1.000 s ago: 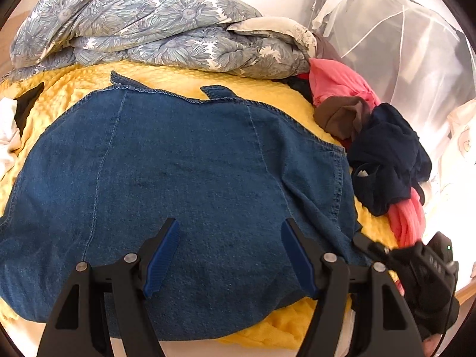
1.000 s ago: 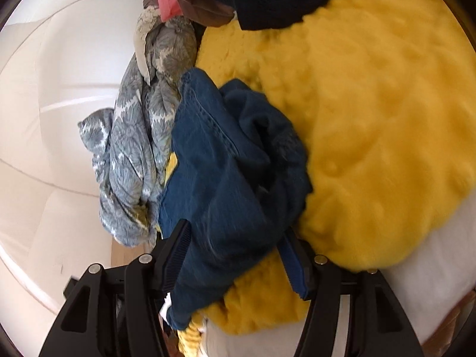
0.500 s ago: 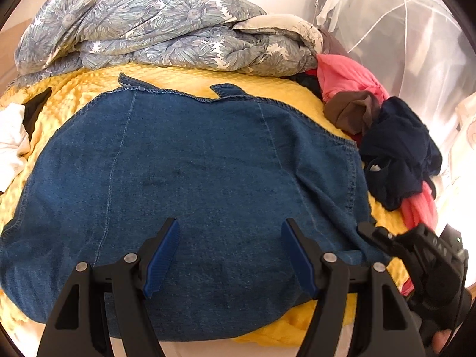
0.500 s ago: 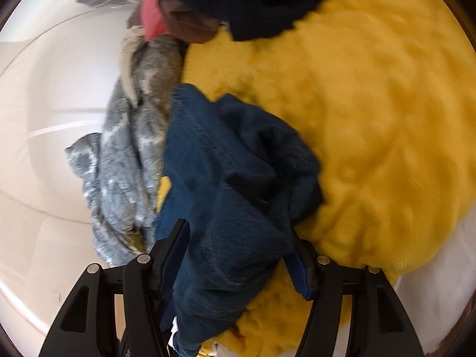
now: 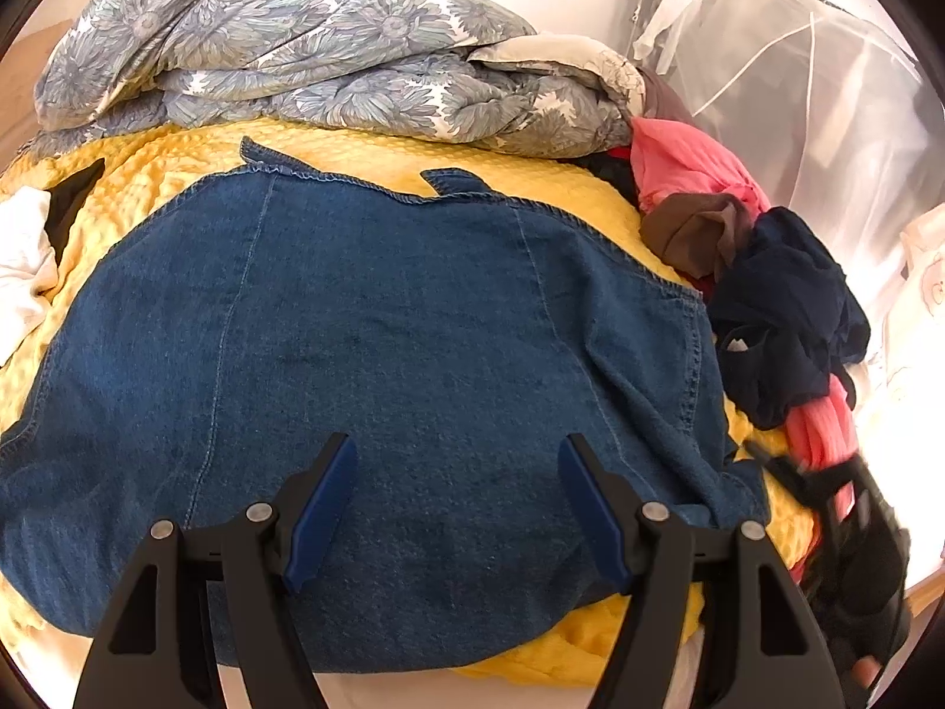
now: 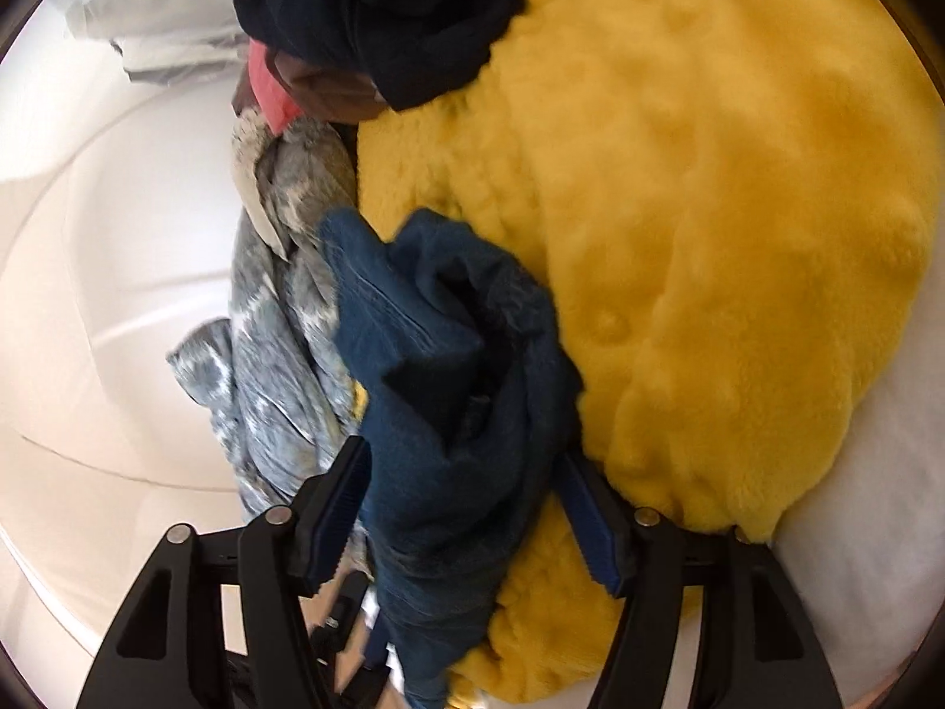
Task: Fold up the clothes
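Observation:
A blue denim garment (image 5: 413, 354) lies spread flat on a yellow fleece blanket (image 5: 366, 153). My left gripper (image 5: 458, 502) hovers open over its near hem, nothing between the fingers. My right gripper (image 5: 838, 508) shows blurred at the garment's right corner. In the right wrist view that corner of the denim (image 6: 449, 366) is bunched into a lifted fold. It sits between the wide-apart fingers of the right gripper (image 6: 460, 508), which stands open around it on the yellow blanket (image 6: 709, 236).
A grey floral duvet (image 5: 295, 47) is heaped at the back. Pink (image 5: 691, 171), brown (image 5: 685, 230) and navy clothes (image 5: 785, 307) are piled along the right. White cloth (image 5: 23, 260) lies at the left edge. A clear plastic cover (image 5: 797, 59) hangs behind.
The right gripper has swung and pushed further onto the denim corner, which now bunches deeper between its fingers; the navy pile looms closer. The left gripper has barely shifted.

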`<state>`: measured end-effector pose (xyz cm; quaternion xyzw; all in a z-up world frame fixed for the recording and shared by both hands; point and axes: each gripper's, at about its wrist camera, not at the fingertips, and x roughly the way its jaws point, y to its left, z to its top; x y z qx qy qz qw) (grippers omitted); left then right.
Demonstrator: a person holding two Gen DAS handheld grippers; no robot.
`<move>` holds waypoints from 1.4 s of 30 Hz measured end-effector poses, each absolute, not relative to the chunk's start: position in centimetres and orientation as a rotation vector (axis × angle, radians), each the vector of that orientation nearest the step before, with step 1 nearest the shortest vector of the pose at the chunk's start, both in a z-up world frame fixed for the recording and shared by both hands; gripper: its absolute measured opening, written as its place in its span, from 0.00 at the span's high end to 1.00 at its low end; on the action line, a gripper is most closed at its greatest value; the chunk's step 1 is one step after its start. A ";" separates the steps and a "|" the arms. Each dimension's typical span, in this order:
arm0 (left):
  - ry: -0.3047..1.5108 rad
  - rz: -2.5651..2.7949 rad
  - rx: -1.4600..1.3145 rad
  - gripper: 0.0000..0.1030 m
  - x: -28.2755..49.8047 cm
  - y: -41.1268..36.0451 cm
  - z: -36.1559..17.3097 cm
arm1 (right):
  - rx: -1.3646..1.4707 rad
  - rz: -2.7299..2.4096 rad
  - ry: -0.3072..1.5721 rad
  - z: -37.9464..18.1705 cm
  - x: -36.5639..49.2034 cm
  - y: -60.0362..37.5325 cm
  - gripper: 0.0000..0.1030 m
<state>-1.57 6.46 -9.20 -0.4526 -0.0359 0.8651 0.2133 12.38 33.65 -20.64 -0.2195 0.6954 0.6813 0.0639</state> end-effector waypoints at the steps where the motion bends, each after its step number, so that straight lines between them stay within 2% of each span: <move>1: -0.094 2.401 -1.255 0.29 -1.5 6.5 -9.2 | -0.649 2.075 2.100 -20.3 12.2 33.8 0.28; 5: -0.102 2.403 -1.249 0.29 -1.4 6.7 -9.2 | -0.658 2.178 2.042 -18.7 10.9 34.0 0.26; 11: -0.105 2.380 -1.226 0.28 -1.6 7.2 -9.3 | -0.742 2.207 1.932 -19.2 11.7 32.5 0.26; 19: 0.100 2.403 -1.305 0.28 -1.2 9.1 -11.4 | -0.756 2.133 1.995 -20.9 11.6 33.2 0.27; 20: 0.115 2.406 -1.297 0.28 -1.1 9.1 -11.3 | -0.762 2.139 1.988 -20.9 11.5 33.2 0.29; 21: 0.105 2.402 -1.295 0.28 -1.0 8.9 -11.3 | -0.775 2.145 1.972 -20.9 11.4 33.2 0.38; 22: 0.091 2.397 -1.295 0.28 -1.0 8.6 -11.2 | -0.794 2.149 1.955 -21.0 11.2 33.3 0.52; 25: 0.070 2.382 -1.291 0.28 -1.0 8.1 -11.1 | -0.842 2.135 1.940 -21.8 11.0 33.5 0.75; 30: 0.050 2.421 -1.267 0.28 -0.5 7.1 -10.2 | -0.862 2.217 1.835 -20.8 10.9 33.3 0.81; 35: -0.122 2.499 -1.301 0.28 -1.3 3.1 -8.4 | -0.859 2.417 1.677 -17.3 9.7 31.4 0.82; 38: -0.224 2.512 -1.405 0.28 -2.3 0.5 -9.4 | -0.890 2.615 1.545 -14.1 7.3 28.2 0.82; 42: -0.342 2.495 -1.367 0.30 -1.9 -0.7 -10.0 | -0.923 2.870 1.338 -9.9 4.2 24.0 0.82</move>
